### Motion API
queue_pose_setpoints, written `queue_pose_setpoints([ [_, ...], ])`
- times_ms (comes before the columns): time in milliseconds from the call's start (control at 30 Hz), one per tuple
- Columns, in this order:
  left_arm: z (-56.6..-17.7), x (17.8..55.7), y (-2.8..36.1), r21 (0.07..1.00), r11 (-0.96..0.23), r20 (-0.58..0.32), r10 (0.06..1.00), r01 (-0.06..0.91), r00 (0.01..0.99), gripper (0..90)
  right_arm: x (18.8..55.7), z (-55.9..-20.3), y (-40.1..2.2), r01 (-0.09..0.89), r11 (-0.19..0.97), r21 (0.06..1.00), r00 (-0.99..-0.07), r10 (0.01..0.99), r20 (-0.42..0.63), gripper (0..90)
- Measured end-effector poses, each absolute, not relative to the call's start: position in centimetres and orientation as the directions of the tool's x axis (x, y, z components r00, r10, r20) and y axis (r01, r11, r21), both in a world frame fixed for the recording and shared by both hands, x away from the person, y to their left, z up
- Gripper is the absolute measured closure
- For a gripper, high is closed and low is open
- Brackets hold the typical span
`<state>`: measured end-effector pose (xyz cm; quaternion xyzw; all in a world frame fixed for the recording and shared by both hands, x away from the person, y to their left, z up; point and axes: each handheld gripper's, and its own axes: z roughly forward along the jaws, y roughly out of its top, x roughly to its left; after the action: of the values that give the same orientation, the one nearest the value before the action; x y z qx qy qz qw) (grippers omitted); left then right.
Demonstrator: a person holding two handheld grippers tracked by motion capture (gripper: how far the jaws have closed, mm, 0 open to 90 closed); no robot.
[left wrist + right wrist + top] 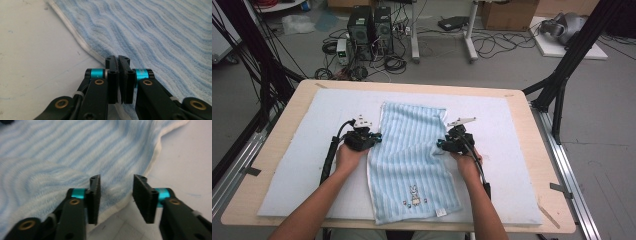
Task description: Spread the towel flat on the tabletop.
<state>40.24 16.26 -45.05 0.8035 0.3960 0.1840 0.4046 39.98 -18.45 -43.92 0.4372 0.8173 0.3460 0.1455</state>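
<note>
Left claw clenched on towel hem, right claw released astride opposite edge, white mat beneath

Setting: robotics/data-capture lab. Indicators: black aluminium frame struts around wooden table w/ foam mat; two PC towers on grey floor; loose cables; cardboard boxes at rear.
</note>
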Motion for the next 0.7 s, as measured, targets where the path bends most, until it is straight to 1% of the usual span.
queue_pose_setpoints([
  [33,-45.0,40.4,16.3,0.796,-0.351,-0.033,0.788,0.493,0.615,86.3,40.1,-44.1,-18.5,0.618,0.378,0.69,-0.573,0.817,0.065,71.6],
  [67,-45.0,40.5,16.3,0.8,-0.338,-0.041,0.794,0.496,0.607,86.4,40.3,-44.0,-18.6,0.616,0.371,0.695,-0.566,0.822,0.063,81.4],
  [133,-45.1,40.9,16.4,0.798,-0.32,-0.058,0.803,0.51,0.594,86.4,40.7,-44.1,-18.8,0.624,0.357,0.695,-0.561,0.824,0.08,84.3],
  [167,-45.1,41.1,16.3,0.798,-0.313,-0.065,0.805,0.515,0.59,86.5,40.9,-44.1,-18.8,0.625,0.354,0.696,-0.558,0.826,0.081,85.0],
  [233,-45.1,41.5,16.2,0.798,-0.307,-0.063,0.813,0.518,0.579,86.6,41.3,-44.1,-18.6,0.613,0.366,0.701,-0.552,0.833,0.048,85.5],
  [300,-45.1,42.1,16.0,0.804,-0.301,-0.054,0.822,0.513,0.567,86.6,42.0,-44.1,-18.5,0.61,0.366,0.703,-0.534,0.845,0.022,85.6],
  [333,-45.1,42.5,15.9,0.801,-0.289,-0.065,0.828,0.524,0.556,86.6,42.3,-44.1,-18.4,0.597,0.369,0.712,-0.523,0.853,-0.004,85.6],
  [533,-45.1,44.6,15.1,0.796,-0.285,-0.064,0.838,0.534,0.542,86.6,44.1,-44.2,-18.1,0.587,0.364,0.723,-0.468,0.882,-0.065,85.5],
  [633,-45.1,45.0,14.9,0.801,-0.271,-0.074,0.84,0.533,0.538,86.5,44.7,-44.3,-18.2,0.58,0.344,0.739,-0.443,0.894,-0.068,85.5],
  [700,-45.0,45.0,15.0,0.805,-0.265,-0.077,0.841,0.532,0.536,85.1,45.1,-44.5,-18.4,0.597,0.312,0.739,-0.424,0.905,-0.039,85.2],
])
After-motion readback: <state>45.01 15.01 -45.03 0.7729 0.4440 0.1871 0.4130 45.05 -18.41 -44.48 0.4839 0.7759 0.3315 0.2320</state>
